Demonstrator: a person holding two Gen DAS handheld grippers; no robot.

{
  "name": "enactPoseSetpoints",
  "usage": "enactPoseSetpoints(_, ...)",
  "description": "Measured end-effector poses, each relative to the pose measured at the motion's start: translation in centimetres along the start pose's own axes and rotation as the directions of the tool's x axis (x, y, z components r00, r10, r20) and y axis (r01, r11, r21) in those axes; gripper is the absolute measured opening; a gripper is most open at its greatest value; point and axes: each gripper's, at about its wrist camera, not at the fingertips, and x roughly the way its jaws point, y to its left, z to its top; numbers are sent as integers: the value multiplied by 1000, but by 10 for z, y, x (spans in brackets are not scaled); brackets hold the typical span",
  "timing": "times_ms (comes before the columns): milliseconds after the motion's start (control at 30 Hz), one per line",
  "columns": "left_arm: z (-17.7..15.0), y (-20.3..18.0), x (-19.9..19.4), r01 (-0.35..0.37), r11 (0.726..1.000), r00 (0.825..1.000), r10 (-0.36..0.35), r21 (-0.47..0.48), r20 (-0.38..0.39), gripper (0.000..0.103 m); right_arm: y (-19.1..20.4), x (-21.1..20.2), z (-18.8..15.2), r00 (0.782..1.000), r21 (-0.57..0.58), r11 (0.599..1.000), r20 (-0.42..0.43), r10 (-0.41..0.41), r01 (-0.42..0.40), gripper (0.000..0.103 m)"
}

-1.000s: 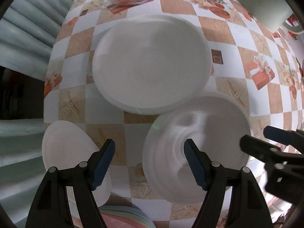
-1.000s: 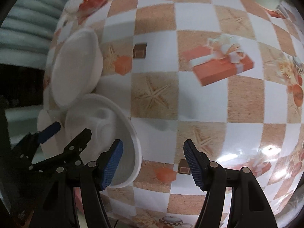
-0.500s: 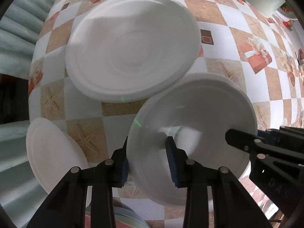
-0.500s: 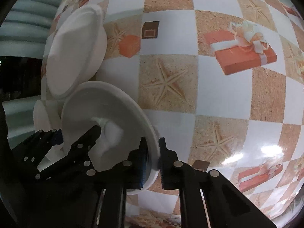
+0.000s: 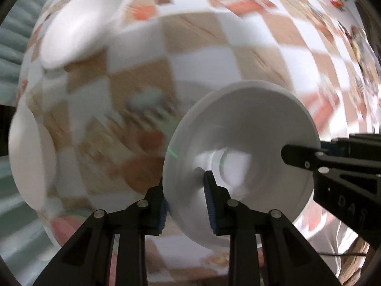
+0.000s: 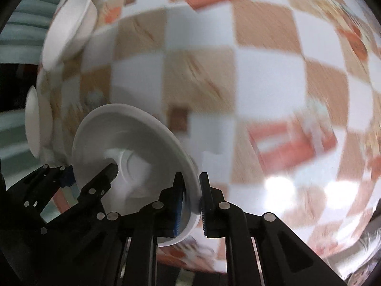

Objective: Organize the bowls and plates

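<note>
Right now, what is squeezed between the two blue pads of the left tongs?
The rim of the white bowl. In the left wrist view the left tongs pinch its near edge, one pad inside, one outside. The right tongs pinch the opposite rim.

both wrist views close above the checkered tablecloth (image 5: 147, 35), angled down and forward along the fingers. shared between them: the white bowl (image 5: 243, 157) near the lenses, and two more white dishes far left (image 6: 69, 26).
</note>
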Motion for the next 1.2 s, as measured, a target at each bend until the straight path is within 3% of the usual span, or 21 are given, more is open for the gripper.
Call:
enactPoseSetpoints(267, -47, -40, 5, 26, 997, 999, -24, 71, -25, 30, -14, 13, -57, 999, 33, 999, -29, -22, 22, 15)
enactPoseSetpoints(400, -57, -42, 5, 32, 996, 999, -31, 84, -14, 34, -8, 17, -66, 999, 21, 999, -28, -28, 29, 15)
enactPoseSetpoints(467, -61, -43, 0, 37, 996, 999, -38, 78, 8, 50, -9, 15, -67, 999, 19, 999, -23, -27, 27, 15)
enactPoseSetpoints(500, -64, -43, -5, 33, 997, 999, -35, 72, 25, 66, -11, 13, -67, 999, 18, 999, -19, -26, 26, 15)
enactPoseSetpoints(533, -80, -34, -6, 27, 998, 998, -30, 63, 54, 76, -18, 13, -57, 1000, 20, 999, -16, -26, 26, 16)
enactPoseSetpoints(600, -84, -28, -18, 21, 999, 994, -26, 43, 102, 79, -19, 4, -60, 999, 28, 999, 5, -41, 41, 47)
enactPoseSetpoints(633, -86, -23, -22, 26, 999, 994, -30, 35, 109, 79, -20, -2, -59, 999, 34, 998, 17, -47, 47, 80)
enactPoseSetpoints(667, -87, -19, -24, 30, 999, 993, -33, 24, 111, 79, -24, -9, -58, 998, 46, 998, 44, -50, 48, 87)
enactPoseSetpoints(1033, -99, 63, -68, 58, 990, 990, -40, -131, 133, 79, -47, -59, -36, 990, 127, 990, 118, -71, 56, 87)
enactPoseSetpoints(1200, -75, 94, -84, 57, 980, 984, -23, -190, 176, 79, -40, -77, -11, 988, 95, 994, 139, -61, 48, 87)
